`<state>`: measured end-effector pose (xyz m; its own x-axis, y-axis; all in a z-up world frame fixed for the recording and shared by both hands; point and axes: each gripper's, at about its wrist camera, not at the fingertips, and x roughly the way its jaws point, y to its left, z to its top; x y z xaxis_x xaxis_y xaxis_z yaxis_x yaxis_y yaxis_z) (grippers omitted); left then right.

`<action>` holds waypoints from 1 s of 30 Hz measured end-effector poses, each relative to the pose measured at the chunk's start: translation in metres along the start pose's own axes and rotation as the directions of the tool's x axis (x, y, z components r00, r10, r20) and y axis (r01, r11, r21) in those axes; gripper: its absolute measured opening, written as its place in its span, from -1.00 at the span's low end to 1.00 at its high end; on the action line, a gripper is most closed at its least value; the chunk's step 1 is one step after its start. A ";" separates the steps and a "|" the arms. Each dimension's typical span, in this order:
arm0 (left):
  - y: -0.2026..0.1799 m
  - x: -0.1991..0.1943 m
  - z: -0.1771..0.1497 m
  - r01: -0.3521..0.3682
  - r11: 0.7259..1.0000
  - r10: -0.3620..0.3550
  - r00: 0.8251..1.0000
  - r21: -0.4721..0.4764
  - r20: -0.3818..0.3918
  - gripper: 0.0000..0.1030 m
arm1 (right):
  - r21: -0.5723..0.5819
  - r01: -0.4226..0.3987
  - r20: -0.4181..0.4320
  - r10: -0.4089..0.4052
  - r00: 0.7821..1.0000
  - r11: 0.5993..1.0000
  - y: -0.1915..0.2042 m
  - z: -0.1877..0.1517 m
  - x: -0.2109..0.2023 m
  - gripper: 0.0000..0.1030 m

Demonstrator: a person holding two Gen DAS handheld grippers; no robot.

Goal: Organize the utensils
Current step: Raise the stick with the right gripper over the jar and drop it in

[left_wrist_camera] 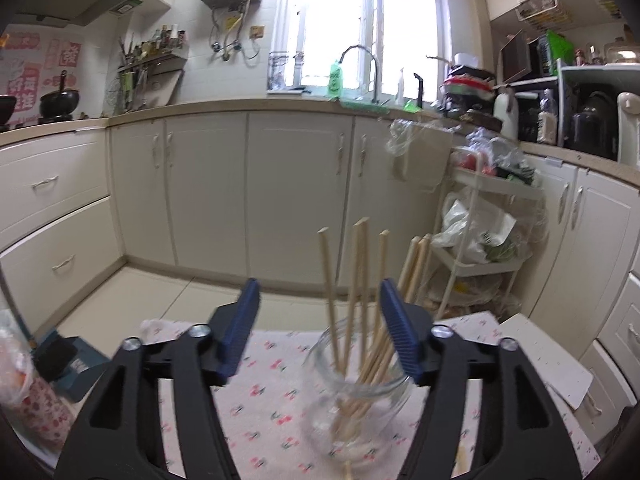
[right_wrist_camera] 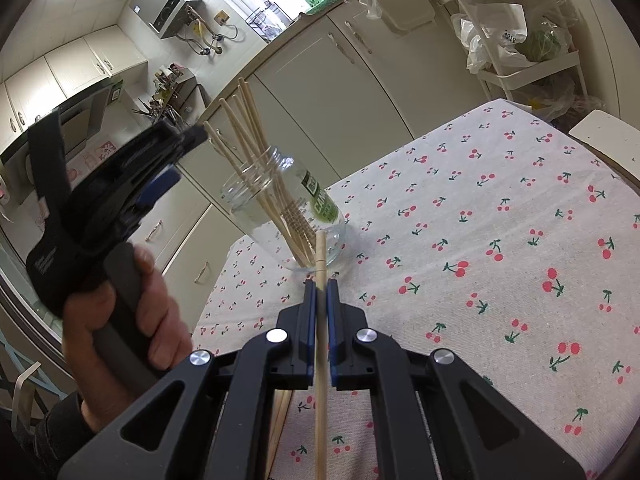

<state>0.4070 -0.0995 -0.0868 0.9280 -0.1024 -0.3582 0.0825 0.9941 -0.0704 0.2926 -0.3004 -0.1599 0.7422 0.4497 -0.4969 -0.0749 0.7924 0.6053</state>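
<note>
A clear glass jar (left_wrist_camera: 360, 400) (right_wrist_camera: 288, 208) stands on the cherry-print tablecloth (right_wrist_camera: 480, 240) with several wooden chopsticks (left_wrist_camera: 356, 280) (right_wrist_camera: 248, 132) leaning in it. My left gripper (left_wrist_camera: 319, 286) is open, its blue pads on either side of the chopsticks' upper ends without pressing on them. In the right wrist view the left gripper (right_wrist_camera: 186, 156) is blurred beside the jar's mouth, held by a hand (right_wrist_camera: 132, 320). My right gripper (right_wrist_camera: 321, 286) is shut on a single chopstick (right_wrist_camera: 320, 248), whose tip points at the jar's base. More chopsticks (right_wrist_camera: 280, 412) lie on the cloth under it.
A white cart (left_wrist_camera: 480, 240) stuffed with plastic bags stands just past the table's far right corner. A white board (left_wrist_camera: 552, 360) juts out at the table's right edge. A teal box (left_wrist_camera: 68, 360) and a wrapped package (left_wrist_camera: 24, 392) sit to the left. Cream cabinets line the walls.
</note>
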 end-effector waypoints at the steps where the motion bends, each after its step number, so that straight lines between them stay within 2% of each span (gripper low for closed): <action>1: 0.003 -0.002 -0.002 -0.007 1.000 0.007 1.000 0.002 -0.012 0.29 | 0.008 0.001 -0.001 -0.001 1.000 1.000 -0.001 0.000 0.000 -0.88; 5: 0.014 -0.007 -0.011 -0.052 0.999 0.053 0.996 0.013 -0.070 0.46 | 0.024 -0.002 0.017 0.002 1.000 1.000 0.003 0.007 -0.005 -0.88; 16: 0.047 0.003 -0.042 -0.114 0.993 0.107 0.969 -0.020 -0.222 0.56 | -0.045 -0.049 0.173 0.056 0.983 0.998 0.051 0.065 -0.017 -0.88; 22: 0.056 0.015 -0.066 -0.113 0.991 0.090 0.953 -0.065 -0.289 0.58 | -0.073 -0.063 0.222 0.078 0.972 0.995 0.070 0.087 -0.009 -0.88; 25: 0.064 0.018 -0.080 -0.108 0.987 0.067 0.948 -0.117 -0.311 0.60 | -0.081 -0.052 0.258 0.071 0.964 0.995 0.076 0.096 -0.008 -0.88; 30: 0.077 0.024 -0.092 -0.108 0.973 0.033 0.940 -0.203 -0.341 0.65 | -0.103 -0.034 0.339 0.067 0.938 0.994 0.090 0.115 -0.008 -0.88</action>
<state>0.4025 -0.0289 -0.1866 0.7510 -0.0752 -0.6560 -0.0941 0.9712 -0.2190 0.3566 -0.2803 -0.0298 0.9174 0.3352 -0.2146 -0.1679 0.8148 0.5549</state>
